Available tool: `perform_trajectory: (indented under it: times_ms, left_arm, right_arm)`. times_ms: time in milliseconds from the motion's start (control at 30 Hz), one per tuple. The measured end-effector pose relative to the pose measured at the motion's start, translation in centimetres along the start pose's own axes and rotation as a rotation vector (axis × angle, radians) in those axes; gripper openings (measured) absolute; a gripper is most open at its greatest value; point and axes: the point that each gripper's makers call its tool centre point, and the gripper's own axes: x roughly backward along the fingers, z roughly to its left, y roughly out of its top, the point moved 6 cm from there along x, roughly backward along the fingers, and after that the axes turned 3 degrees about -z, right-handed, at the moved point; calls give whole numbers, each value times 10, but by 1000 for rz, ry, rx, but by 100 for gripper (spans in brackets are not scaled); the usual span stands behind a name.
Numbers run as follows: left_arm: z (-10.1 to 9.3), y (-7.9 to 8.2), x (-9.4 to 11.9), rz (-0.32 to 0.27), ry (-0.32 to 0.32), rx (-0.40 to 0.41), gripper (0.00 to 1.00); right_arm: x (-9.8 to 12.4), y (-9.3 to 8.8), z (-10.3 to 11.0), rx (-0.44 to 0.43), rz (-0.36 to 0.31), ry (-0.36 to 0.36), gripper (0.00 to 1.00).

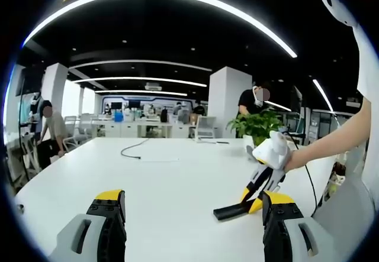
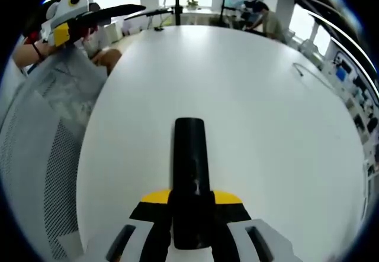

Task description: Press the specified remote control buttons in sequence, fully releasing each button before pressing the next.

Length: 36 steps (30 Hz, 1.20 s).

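Gripping the black remote [image 2: 190,173], the right tongs [image 2: 190,206] hover above the white table [image 2: 254,126]; left tongs [image 1: 192,214] gape.

white table [image 2: 249,114], black remote control [image 2: 190,155]

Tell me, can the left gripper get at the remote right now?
Probably yes. The right gripper holds the remote out over the bare white table, its far end sticking free. The left gripper is open, and nothing lies between the two.

You see open office: long white table [image 1: 172,179], curved ceiling light strips [image 1: 177,2], white columns [image 1: 228,99], potted plant [image 1: 257,126].
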Motion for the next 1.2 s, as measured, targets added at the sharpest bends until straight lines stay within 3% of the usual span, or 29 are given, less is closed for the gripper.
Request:
perform_trajectory:
  times_ms: [1200]
  left_arm:
    - [1, -3, -1, 23, 4, -3, 100]
  right_arm:
    - [0, 1, -36, 11, 20, 7, 21]
